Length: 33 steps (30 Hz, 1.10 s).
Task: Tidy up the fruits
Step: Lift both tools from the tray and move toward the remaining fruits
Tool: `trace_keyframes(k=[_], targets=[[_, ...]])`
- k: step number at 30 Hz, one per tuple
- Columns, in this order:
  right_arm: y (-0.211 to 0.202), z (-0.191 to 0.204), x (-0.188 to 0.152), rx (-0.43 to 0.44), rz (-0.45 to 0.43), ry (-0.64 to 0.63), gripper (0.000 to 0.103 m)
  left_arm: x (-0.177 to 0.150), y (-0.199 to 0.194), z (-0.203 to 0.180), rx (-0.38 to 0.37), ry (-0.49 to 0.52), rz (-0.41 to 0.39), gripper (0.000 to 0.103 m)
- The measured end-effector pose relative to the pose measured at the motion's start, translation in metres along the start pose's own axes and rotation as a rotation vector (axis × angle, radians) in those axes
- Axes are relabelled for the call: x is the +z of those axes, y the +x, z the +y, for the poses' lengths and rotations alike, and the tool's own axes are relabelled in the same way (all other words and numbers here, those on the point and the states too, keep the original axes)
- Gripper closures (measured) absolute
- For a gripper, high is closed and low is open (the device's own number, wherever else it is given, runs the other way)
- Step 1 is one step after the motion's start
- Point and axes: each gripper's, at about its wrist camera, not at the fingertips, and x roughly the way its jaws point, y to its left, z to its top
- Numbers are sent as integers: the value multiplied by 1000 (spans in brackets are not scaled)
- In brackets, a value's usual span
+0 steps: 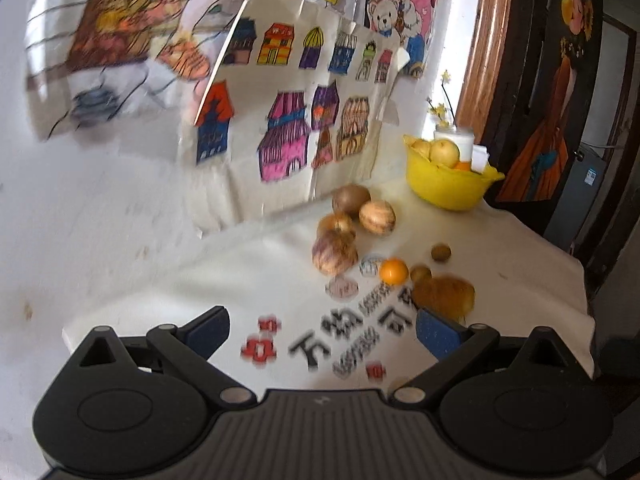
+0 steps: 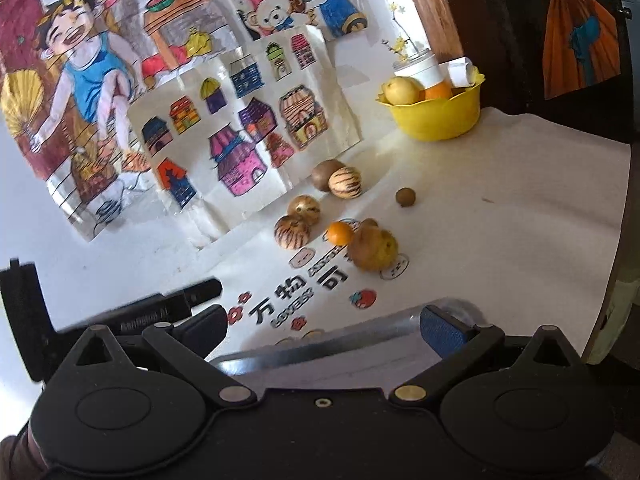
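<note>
Both the left tongs (image 1: 322, 330) and right tongs (image 2: 324, 330) gape wide and hold nothing. Loose fruits (image 2: 298, 222) lie mid-table (image 2: 500, 220), the yellow bowl (image 2: 436, 116) of fruit far right.

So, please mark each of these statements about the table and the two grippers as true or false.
1. The yellow bowl already holds fruit. True.
2. The left gripper is shut on the small orange. False: it is open and holds nothing; the orange lies on the table.
3. The right gripper is open. True.
4. All the fruit is in the bowl. False: several pieces lie loose on the white table.
5. The bowl stands at the near edge, beside the grippers. False: it stands at the far end, by the wall.
</note>
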Motion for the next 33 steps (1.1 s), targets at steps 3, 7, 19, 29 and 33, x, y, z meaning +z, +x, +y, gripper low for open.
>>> trace_keyframes(k=[3, 7, 19, 29, 33], targets=[[6, -4, 8, 0, 3, 6, 1, 16, 16, -4, 2, 17, -8, 1], [14, -5, 21, 12, 8, -4, 1, 31, 36, -12, -16, 41, -21, 1], [56, -12, 53, 15, 22, -34, 1, 44, 112, -24, 0, 93, 31, 1], [94, -26, 63, 5, 70, -20, 1, 47, 156, -26, 8, 111, 71, 1], [107, -26, 68, -3, 89, -51, 1, 49, 168, -29, 18, 117, 93, 1]])
